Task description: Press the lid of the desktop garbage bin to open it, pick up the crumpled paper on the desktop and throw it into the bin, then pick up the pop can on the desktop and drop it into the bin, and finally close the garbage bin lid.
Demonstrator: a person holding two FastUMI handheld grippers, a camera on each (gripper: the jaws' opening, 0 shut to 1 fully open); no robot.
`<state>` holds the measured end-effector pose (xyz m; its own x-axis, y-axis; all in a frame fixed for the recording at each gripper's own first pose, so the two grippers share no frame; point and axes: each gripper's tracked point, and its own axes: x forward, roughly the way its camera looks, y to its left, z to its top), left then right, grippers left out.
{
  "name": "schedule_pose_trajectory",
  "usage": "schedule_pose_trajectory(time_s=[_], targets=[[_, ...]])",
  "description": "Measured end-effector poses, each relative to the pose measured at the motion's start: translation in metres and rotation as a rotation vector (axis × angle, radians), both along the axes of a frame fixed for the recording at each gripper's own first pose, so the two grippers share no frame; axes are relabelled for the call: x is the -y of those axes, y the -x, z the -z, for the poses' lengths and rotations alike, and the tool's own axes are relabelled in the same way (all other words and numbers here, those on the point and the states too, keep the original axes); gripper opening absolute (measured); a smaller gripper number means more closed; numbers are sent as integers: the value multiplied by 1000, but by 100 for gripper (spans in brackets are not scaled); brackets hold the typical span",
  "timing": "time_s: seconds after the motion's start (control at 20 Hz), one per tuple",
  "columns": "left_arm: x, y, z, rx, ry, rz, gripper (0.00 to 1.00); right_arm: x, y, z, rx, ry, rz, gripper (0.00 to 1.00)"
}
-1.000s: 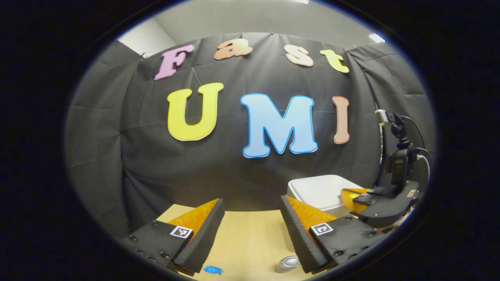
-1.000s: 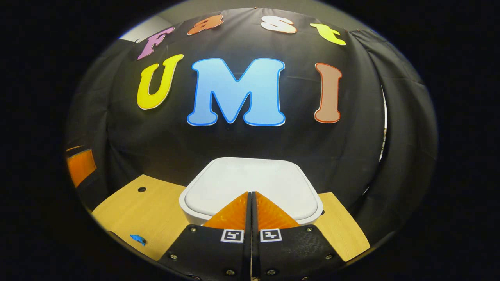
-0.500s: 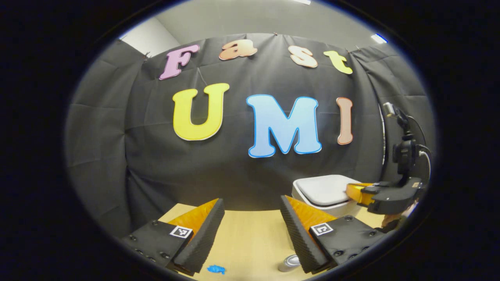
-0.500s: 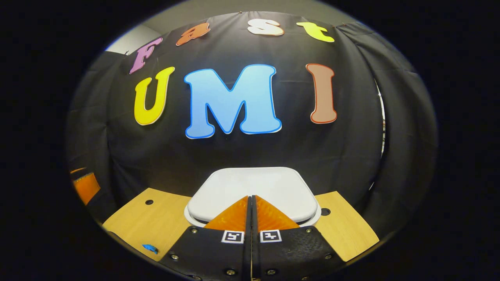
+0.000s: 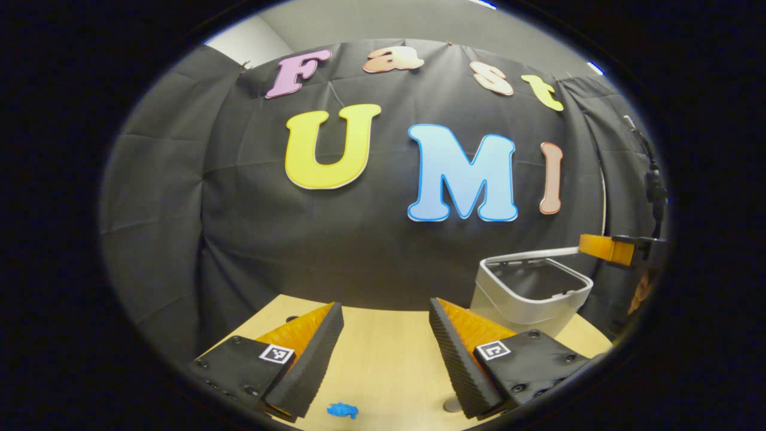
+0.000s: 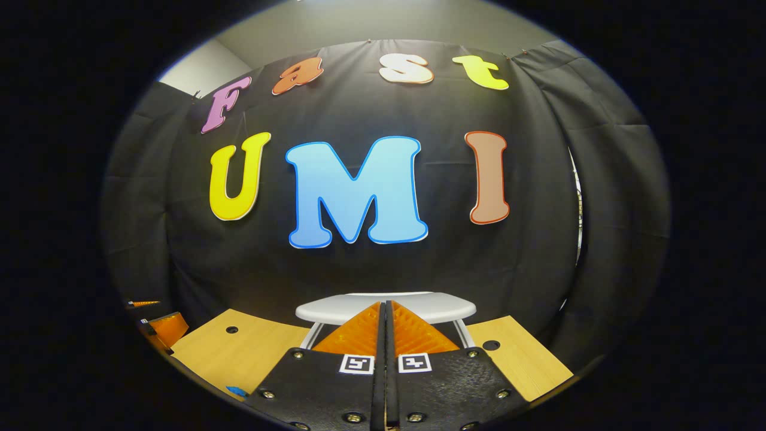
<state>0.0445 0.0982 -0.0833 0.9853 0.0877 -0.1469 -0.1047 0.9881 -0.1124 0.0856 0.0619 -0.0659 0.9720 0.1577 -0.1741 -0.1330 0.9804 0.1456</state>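
Observation:
The white desktop bin [image 5: 529, 296] stands open at the right of the wooden table [image 5: 383, 353], its dark inside showing. In the right gripper view its raised lid [image 6: 431, 306] appears edge-on just beyond my shut right gripper [image 6: 383, 304], which holds nothing. In the left gripper view the right gripper [image 5: 598, 246] hovers at the bin's far right rim. My left gripper [image 5: 386, 306] stands open over the table, nothing between its fingers. A sliver of the pop can [image 5: 452, 405] peeks out beside its right finger. A small blue scrap [image 5: 342, 410] lies near the front edge.
The black cloth wall closes the back and sides of the table. Two round holes [image 6: 231, 329] [image 6: 491, 345] sit in the tabletop on either side of the bin. A finger of the left gripper [image 6: 167, 326] shows at the far left in the right gripper view.
The bin's lid, flat and closed under the right gripper a second ago, has sprung up. The right gripper has risen off it. The left gripper stayed open and swung slightly left.

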Motion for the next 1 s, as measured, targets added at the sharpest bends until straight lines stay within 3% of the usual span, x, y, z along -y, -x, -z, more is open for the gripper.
schedule_pose_trajectory(time_s=[0.1, 0.2, 0.55, 0.95, 1.0], targets=[[-13, 0, 11, -13, 6, -13, 93, 0, 2, 1, -6, 12, -2, 1], [-25, 1, 21, -24, 14, -21, 97, 0, 3, -2, -2, 13, 0, 1], [-63, 6, 83, -114, 60, -40, 97, -5, 8, -3, -9, 29, -3, 1], [-62, 21, 150, -211, 79, -20, 93, -1, 10, 8, -55, 62, 16, 1], [-59, 23, 158, -222, 70, -13, 97, 0, 11, 11, -64, 68, 18, 1]])
